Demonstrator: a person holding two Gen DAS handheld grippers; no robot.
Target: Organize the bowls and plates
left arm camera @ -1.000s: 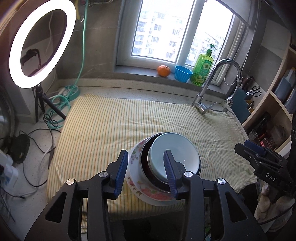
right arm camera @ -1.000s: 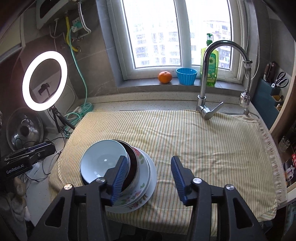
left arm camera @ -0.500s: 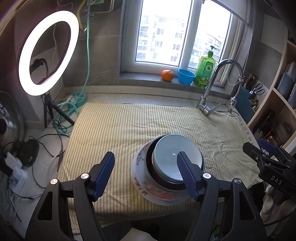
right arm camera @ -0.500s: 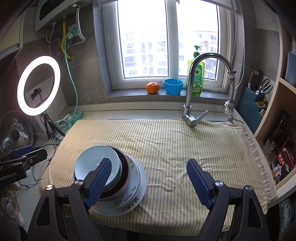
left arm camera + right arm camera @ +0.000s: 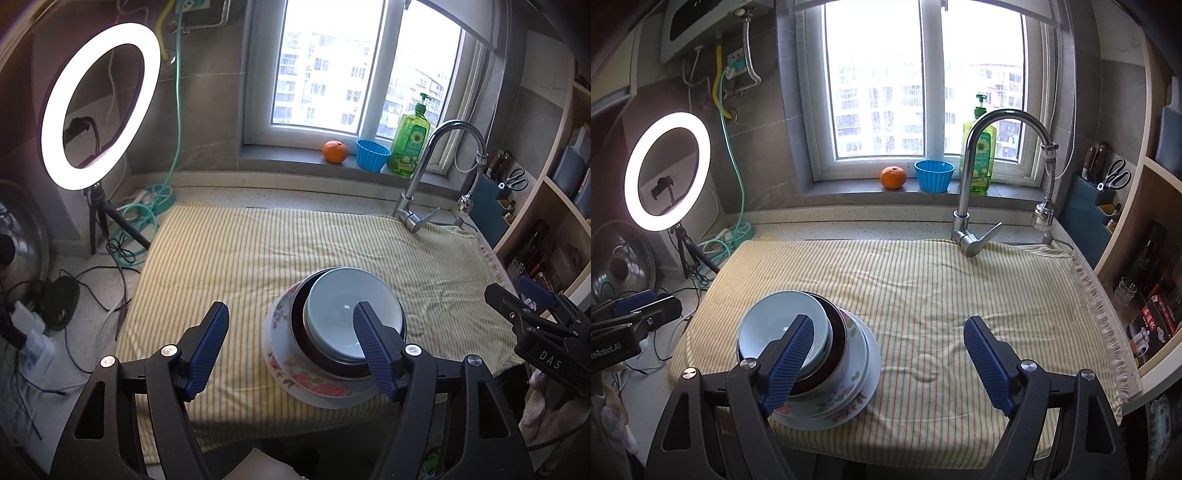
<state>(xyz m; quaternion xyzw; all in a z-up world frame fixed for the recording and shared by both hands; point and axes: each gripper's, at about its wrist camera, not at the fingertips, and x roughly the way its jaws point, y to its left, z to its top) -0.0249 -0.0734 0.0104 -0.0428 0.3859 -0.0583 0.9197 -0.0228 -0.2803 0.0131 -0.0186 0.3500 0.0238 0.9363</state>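
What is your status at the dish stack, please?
Both tongs, left and right, open, empty. Bowls stacked on plate. Cloth otherwise bare.

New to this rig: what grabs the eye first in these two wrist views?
The glowing ring light at far left, beside the counter. Then the stack near the striped cloth's front edge: a pale blue bowl nested in a dark bowl on a floral plate. An orange sits on the windowsill.

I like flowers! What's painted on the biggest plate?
Pink and green flowers on the white plate, clearest in the left wrist view.
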